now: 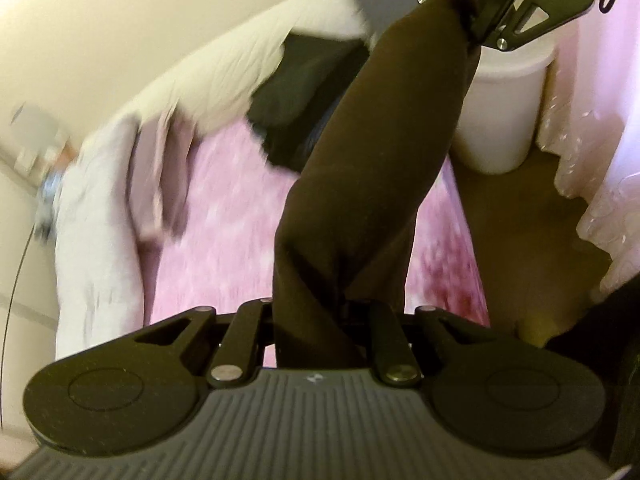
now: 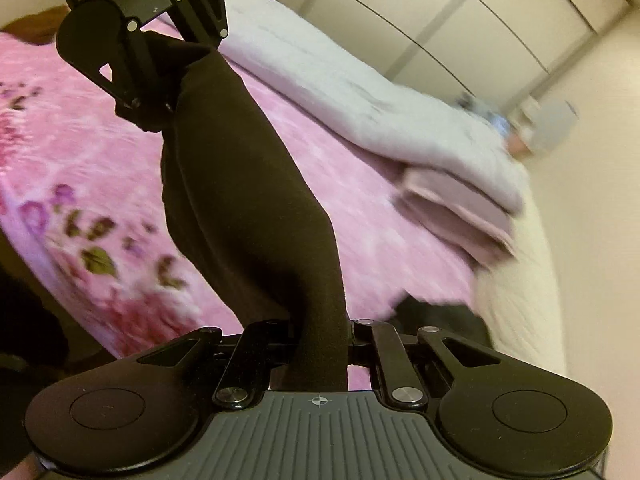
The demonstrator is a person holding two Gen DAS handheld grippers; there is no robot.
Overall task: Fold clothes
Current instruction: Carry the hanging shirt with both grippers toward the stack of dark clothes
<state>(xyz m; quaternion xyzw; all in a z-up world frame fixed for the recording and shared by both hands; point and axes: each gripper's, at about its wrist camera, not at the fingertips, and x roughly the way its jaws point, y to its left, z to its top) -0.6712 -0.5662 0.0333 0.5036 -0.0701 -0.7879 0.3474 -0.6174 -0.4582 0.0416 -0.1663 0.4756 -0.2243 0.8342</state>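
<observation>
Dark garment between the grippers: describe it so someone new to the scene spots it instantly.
Find the pink floral bed cover. Above it, the dark brown garment stretches as a taut band from the left gripper to the right gripper. Unlike the folded lilac and white bedding behind, it hangs in the air.

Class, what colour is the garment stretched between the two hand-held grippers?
Dark brown garment, clearest in the right wrist view.
</observation>
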